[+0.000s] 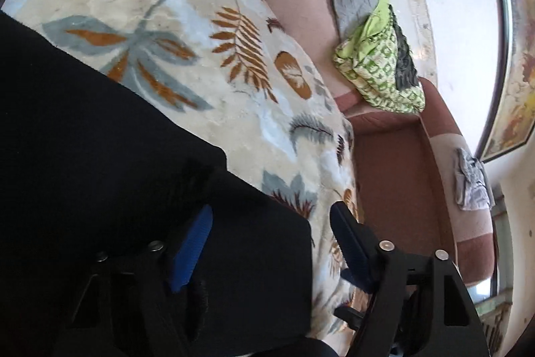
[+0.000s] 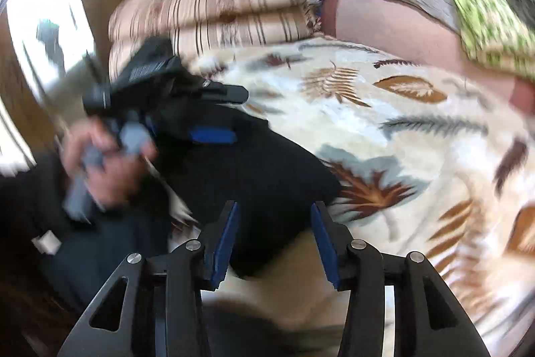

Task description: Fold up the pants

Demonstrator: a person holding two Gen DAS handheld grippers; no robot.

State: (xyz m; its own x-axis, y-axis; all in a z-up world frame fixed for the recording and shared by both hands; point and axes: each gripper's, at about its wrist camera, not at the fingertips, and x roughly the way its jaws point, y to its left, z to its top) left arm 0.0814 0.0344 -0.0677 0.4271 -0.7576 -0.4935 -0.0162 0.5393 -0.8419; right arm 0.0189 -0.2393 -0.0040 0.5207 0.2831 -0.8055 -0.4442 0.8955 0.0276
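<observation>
- black pants (image 1: 100, 156) are lying on the leaf-print blanket (image 1: 187, 32) that covers the bed; a squared corner of the cloth runs between the fingers of the left claw (image 1: 271, 233)
- left claw is spread wide, one blue pad over the fabric and the other out over the blanket; it grips nothing that i can see
- right claw (image 2: 274, 236) is spread too, fingers parted with the dark cloth edge sitting in the gap; nothing pinched
- risk, as i judge it: the pants are thick and layered here, so a claw closing on the top layer alone would peel the fold apart; a snatch that also catches the fluffy blanket would drag it along
- right wrist view is badly smeared, so that hand looks to be moving fast; a hurried grab could miss the hem entirely
- pose: left claw angled low across the pants corner; from the right view the person's left hand (image 2: 110, 163) is wrapped round the grey handle, the tool pointing toward the bed; right claw tilted down at the near edge
</observation>
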